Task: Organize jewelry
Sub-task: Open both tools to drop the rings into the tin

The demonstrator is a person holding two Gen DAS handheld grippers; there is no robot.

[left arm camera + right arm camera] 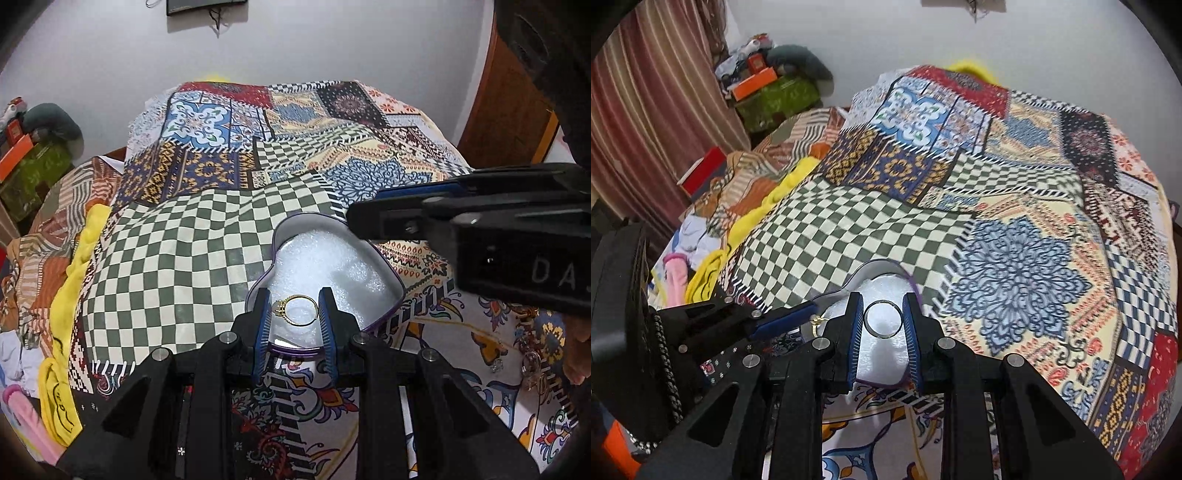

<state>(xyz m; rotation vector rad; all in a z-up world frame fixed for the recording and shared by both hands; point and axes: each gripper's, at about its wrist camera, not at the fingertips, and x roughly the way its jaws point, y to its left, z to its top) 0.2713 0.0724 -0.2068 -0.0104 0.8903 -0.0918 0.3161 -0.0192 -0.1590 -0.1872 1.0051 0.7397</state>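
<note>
Left gripper (295, 314): narrowed on the gold ring (296, 309); held over the near lobe of the heart-shaped tin (388, 273).
Gold ring: clamped across its band between both blue pads (263, 325); stone setting against the left pad; also visible in the right wrist view (815, 320), beside the left gripper's fingertip.
Right gripper (882, 319): narrowed on the silver band (882, 319); held above the tin's white lining.
Silver band: plain, wide, pinched at its two sides between the pads (857, 325); opening faces the camera.
Heart-shaped tin: open, purple rim, white foam lining; placed on the patchwork cloth (207, 236), at the border of the green-and-white checked patch, toward the near edge of the surface. Right wrist view (882, 264): mostly hidden by both grippers.
Loose jewelry (532, 360): small pile of rings and clear pieces on the cloth near its right edge, well apart from the tin; exact count cannot be told.
Yellow cloth (70, 280): bunched along the left edge of the patchwork cloth.
</note>
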